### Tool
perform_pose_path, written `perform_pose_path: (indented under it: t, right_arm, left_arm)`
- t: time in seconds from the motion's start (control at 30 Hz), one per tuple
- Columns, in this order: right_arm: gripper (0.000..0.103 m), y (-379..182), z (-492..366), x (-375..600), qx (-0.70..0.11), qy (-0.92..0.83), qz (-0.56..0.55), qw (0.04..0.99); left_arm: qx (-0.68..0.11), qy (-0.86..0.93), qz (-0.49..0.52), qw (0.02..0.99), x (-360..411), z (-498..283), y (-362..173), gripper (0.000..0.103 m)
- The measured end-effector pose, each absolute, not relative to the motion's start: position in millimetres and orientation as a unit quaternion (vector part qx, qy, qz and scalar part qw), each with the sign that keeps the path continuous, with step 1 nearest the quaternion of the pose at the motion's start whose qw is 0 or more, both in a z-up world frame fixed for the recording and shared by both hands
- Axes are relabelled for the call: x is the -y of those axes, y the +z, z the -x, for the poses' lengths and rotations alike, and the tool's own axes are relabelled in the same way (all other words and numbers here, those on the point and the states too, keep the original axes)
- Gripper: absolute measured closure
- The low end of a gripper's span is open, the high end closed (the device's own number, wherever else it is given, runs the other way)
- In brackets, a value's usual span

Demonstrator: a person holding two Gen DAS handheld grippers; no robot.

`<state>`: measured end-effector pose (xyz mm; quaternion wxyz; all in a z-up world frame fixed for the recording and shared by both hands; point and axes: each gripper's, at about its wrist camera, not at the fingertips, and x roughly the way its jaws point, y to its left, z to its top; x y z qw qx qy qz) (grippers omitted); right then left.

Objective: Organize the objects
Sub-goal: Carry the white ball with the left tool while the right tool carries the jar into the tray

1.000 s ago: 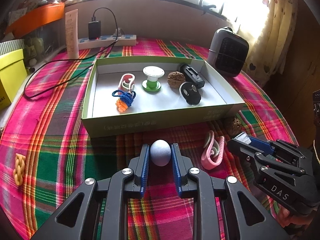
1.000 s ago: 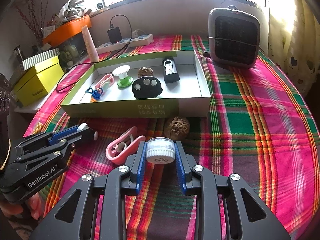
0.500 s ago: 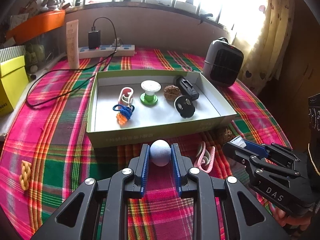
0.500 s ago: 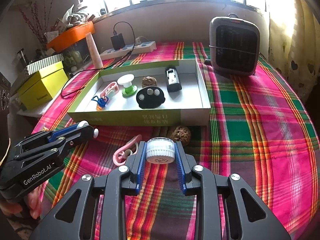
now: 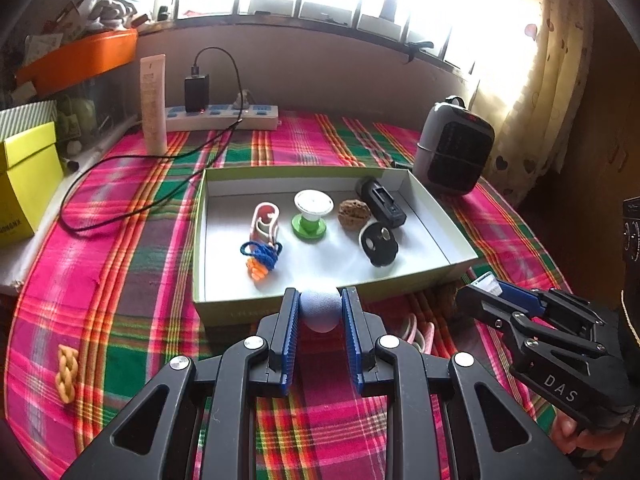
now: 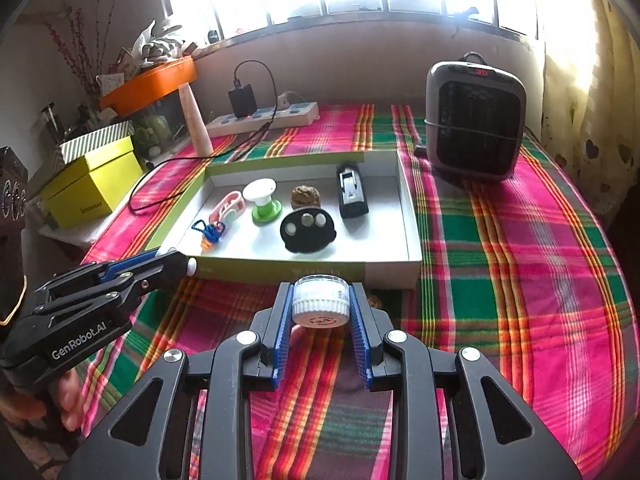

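My left gripper (image 5: 320, 308) is shut on a pale blue ball (image 5: 319, 314), held in the air just in front of the green-rimmed box (image 5: 224, 314). My right gripper (image 6: 320, 300) is shut on a small white-capped jar (image 6: 320, 304), also held before the box's near wall (image 6: 256, 272). The box holds a pink clip (image 5: 265, 220), a blue-and-orange cord (image 5: 260, 258), a green-and-white spool (image 5: 311, 214), a walnut (image 5: 353, 214), a black round piece (image 5: 378, 244) and a black block (image 5: 382, 200). A pink clip (image 5: 418, 330) lies on the cloth below.
A yellow braided piece (image 5: 67, 372) lies at the left on the plaid cloth. A small heater (image 6: 474, 120) stands at the back right. A power strip (image 5: 222, 116) with charger and cable, a cream tube (image 5: 154, 102) and a yellow box (image 5: 24, 180) are at the back left.
Both grippers have risen and moved forward toward the box with their objects. The box interior now shows from higher up. The second walnut on the cloth is now mostly hidden.
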<state>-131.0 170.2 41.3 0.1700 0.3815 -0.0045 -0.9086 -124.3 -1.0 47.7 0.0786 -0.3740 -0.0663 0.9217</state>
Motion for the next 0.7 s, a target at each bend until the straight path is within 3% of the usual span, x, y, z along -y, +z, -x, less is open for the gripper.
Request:
perform_pose_path:
  t: [0.7]
  right_arm:
    - [0.074,44.1,181.6,-174.7,0.001,-0.907,-0.387,0.166]
  left_arm:
    - [0.072,0.915,0.389,0.079,2.7,165.2,43.1,0.083]
